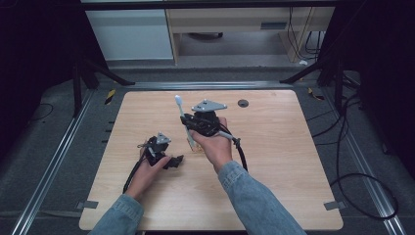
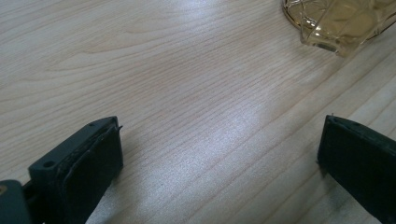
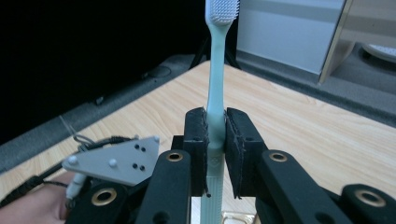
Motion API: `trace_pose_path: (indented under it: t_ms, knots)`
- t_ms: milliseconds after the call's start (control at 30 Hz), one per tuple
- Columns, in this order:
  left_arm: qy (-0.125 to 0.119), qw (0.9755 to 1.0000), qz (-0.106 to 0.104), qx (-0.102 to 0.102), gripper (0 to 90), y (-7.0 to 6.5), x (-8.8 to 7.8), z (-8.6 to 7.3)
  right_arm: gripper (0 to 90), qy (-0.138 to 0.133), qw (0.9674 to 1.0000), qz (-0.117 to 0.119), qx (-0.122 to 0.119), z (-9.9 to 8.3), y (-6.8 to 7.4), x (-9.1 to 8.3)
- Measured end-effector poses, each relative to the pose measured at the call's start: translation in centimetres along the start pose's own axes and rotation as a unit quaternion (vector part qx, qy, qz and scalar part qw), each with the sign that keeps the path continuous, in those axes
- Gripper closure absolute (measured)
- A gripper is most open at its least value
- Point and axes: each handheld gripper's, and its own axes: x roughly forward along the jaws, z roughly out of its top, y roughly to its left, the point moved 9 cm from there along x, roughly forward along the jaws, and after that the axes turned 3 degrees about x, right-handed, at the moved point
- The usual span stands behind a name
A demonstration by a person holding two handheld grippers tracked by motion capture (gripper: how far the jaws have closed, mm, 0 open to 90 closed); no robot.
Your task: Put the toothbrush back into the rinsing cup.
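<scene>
- While the right gripper (image 3: 215, 154) clamps the toothbrush (image 3: 215, 93) with its jaws shut tight on the handle, bristles up, we should keep the brush upright and lower it straight, judging the amber glass cup (image 2: 338, 23) below as its likely goal.
- We see the left gripper (image 2: 219, 158) with jaws wide apart and empty, low over the bench (image 2: 187, 84); it could steady the cup.
- From above, the toothbrush (image 1: 183, 122) juts from the right gripper (image 1: 195, 128), beside the left gripper (image 1: 159, 147).
</scene>
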Motion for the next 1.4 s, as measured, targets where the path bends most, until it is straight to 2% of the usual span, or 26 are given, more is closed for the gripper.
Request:
trace_pose_path:
  t_ms: [267, 500, 933, 1400]
  knots:
    - [0.004, 1.0000, -0.002, 0.004, 0.0, 0.0, 0.0, 0.0, 79.2, -0.021, 0.9998, 0.004, 0.001, 0.8, 0.5, -0.6]
    - [-0.002, 1.0000, 0.000, -0.002, 0.0, 0.0, 0.0, 0.0, 79.2, -0.038, 0.9993, 0.005, -0.004, 1.4, 0.8, -0.6]
    - [0.000, 1.0000, -0.001, 0.001, 0.0, 0.0, 0.0, 0.0, 79.2, -0.063, 0.9980, -0.002, 0.004, 2.2, 0.4, -0.4]
    - [-0.001, 1.0000, 0.000, -0.001, 0.0, 0.0, 0.0, 0.0, 79.2, -0.089, 0.9960, -0.008, -0.009, 3.0, 0.3, 0.1]
